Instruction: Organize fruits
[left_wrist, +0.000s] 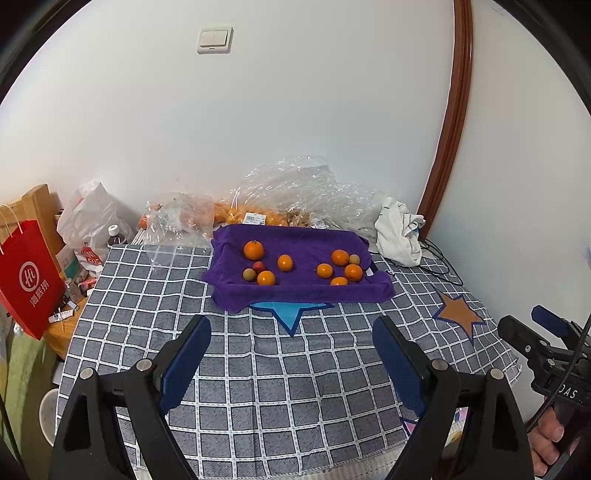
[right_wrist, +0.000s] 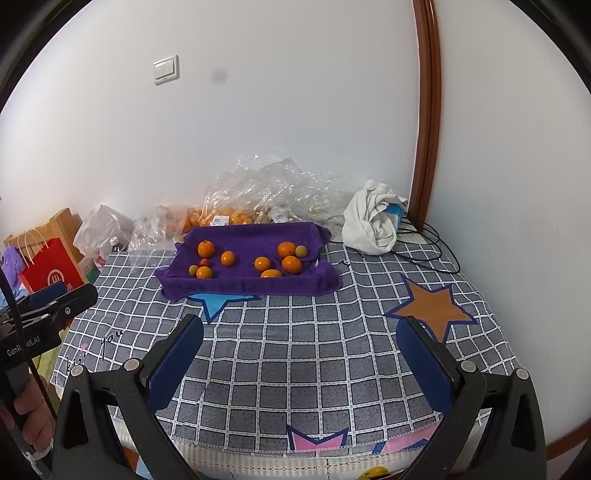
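Right gripper (right_wrist: 299, 341) hangs wide open over the checkered desk (right_wrist: 295, 350), nothing in it. Oranges (right_wrist: 291, 264) sit on a purple towel (right_wrist: 243, 282) farther back, plastic bags (right_wrist: 266, 188) behind.

Checked cloth (left_wrist: 258, 369) w/ star patches covers tabletop. White rag (left_wrist: 399, 236) at back right by cables (left_wrist: 439, 258). Red paper bag (left_wrist: 27, 277) left. Light switch (left_wrist: 215, 38) on wall.

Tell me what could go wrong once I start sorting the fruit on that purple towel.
1. The fruits lie loose on the soft purple towel; nudging one orange could roll it into its neighbours.
2. The small red fruit sits close against other fruit, so wide fingers may bump them.
3. The crinkled plastic bags behind could snag a reaching left gripper.
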